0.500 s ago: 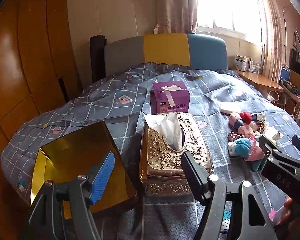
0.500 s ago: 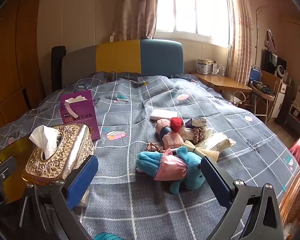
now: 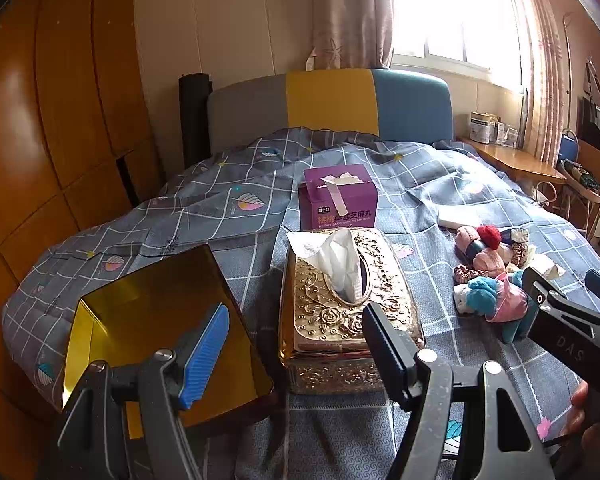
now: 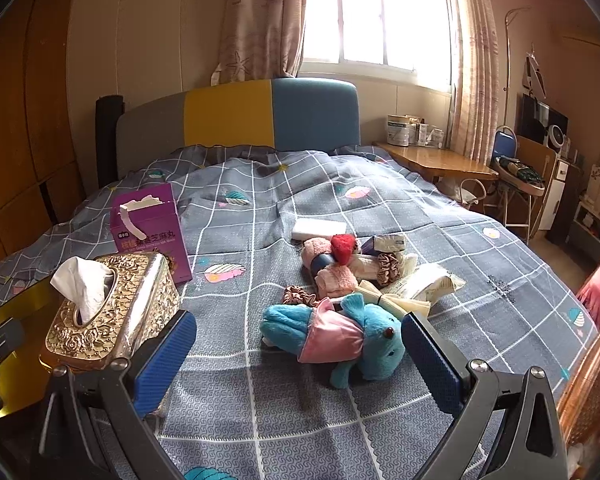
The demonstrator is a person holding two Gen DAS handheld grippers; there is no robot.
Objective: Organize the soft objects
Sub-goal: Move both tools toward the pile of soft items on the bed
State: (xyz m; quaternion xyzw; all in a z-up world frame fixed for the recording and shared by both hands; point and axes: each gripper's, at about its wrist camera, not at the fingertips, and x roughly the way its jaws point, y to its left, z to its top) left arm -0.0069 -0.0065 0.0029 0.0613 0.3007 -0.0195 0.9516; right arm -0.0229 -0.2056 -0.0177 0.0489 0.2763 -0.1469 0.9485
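Lying on bed (image 4: 380, 420) ahead of right gripper (image 4: 300, 356), plush toy (image 4: 336, 340) ran crosswise between spread, empty fingers; left gripper (image 3: 296, 344), also spread and empty, faced tissue box (image 3: 340, 300), farther off.

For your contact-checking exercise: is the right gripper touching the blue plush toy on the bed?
Apart. In the right wrist view the right gripper has its jaws wide open, and bedspread shows between each fingertip and the blue plush toy.
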